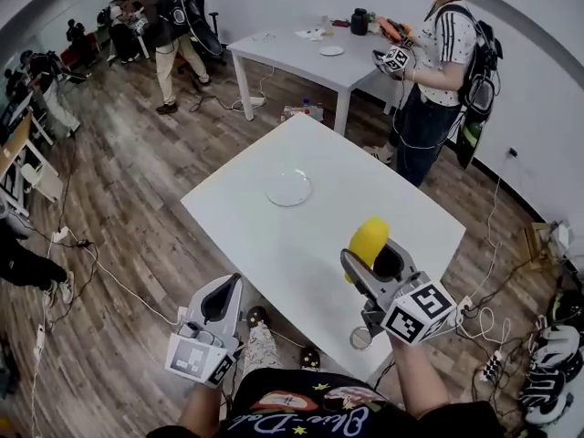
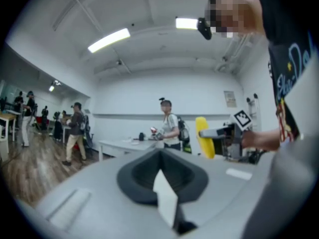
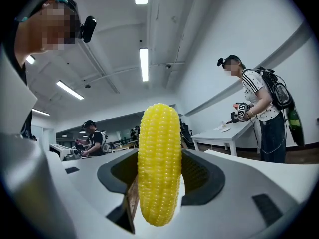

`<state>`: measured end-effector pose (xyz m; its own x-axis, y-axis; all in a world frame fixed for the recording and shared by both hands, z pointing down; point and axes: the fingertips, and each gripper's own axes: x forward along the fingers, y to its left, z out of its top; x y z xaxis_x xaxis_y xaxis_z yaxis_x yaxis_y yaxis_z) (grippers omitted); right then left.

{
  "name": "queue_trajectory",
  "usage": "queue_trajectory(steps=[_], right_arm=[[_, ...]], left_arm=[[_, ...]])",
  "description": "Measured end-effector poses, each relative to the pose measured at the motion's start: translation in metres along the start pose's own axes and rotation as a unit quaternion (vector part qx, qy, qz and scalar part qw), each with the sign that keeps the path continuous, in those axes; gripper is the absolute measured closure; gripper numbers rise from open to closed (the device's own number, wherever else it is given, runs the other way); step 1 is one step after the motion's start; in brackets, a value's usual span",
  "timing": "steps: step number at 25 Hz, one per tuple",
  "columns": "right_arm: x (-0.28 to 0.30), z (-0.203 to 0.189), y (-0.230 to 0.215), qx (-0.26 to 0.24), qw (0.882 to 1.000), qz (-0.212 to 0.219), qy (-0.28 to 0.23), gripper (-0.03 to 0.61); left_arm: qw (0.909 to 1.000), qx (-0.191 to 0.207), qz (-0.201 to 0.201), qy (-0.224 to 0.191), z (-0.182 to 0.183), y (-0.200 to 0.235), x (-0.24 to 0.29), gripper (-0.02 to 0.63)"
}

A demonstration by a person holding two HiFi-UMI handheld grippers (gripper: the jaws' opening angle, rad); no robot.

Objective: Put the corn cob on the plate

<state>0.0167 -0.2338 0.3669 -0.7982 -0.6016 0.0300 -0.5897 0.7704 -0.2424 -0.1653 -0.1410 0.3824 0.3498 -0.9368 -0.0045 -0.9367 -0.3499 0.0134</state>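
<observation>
My right gripper [image 1: 372, 255] is shut on a yellow corn cob [image 1: 368, 242], held above the near right part of the white table [image 1: 401, 210]. In the right gripper view the corn cob [image 3: 159, 164] stands upright between the jaws and fills the middle. A clear glass plate [image 1: 289, 188] lies near the table's centre, well beyond the cob. My left gripper [image 1: 217, 301] hangs off the table's near left edge over the floor, jaws closed with nothing in them. The left gripper view shows the corn cob [image 2: 204, 137] in the right gripper off to the right.
A person with a backpack [image 1: 440, 71] stands beyond the table's far right corner, holding grippers. A second white table [image 1: 310, 55] with small items stands behind. More people [image 1: 169, 26] are at the back left. Cables and a power strip [image 1: 493, 365] lie on the wooden floor at right.
</observation>
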Motion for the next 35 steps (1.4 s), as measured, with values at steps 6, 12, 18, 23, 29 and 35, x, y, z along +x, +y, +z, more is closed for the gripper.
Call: queue_trajectory(steps=[6,12,18,23,29,35], right_arm=[[0.061,-0.013,-0.026,-0.038,0.997,-0.047,0.052,0.327],[0.129,-0.034,-0.055,-0.026,0.99,-0.085,0.107,0.327],[0.204,-0.076,-0.088,0.02,0.978,-0.104,0.182,0.327],[0.256,-0.117,-0.115,0.014,0.956,-0.11,0.27,0.327],[0.298,-0.16,-0.143,0.012,0.923,-0.12,0.367,0.327],[0.324,-0.185,-0.162,-0.015,0.89,-0.116,0.442,0.327]], left_arm=[[0.998,0.001,-0.063,-0.01,0.0,0.049,0.057,0.624],[0.9956,-0.01,-0.092,-0.016,0.001,0.111,0.093,0.624],[0.9943,0.065,-0.075,0.04,-0.029,0.174,0.099,0.624],[0.9941,0.047,-0.092,0.034,-0.035,0.202,0.106,0.624],[0.9922,0.008,-0.121,0.027,-0.036,0.217,0.125,0.624],[0.9911,-0.016,-0.131,0.015,-0.037,0.237,0.14,0.624]])
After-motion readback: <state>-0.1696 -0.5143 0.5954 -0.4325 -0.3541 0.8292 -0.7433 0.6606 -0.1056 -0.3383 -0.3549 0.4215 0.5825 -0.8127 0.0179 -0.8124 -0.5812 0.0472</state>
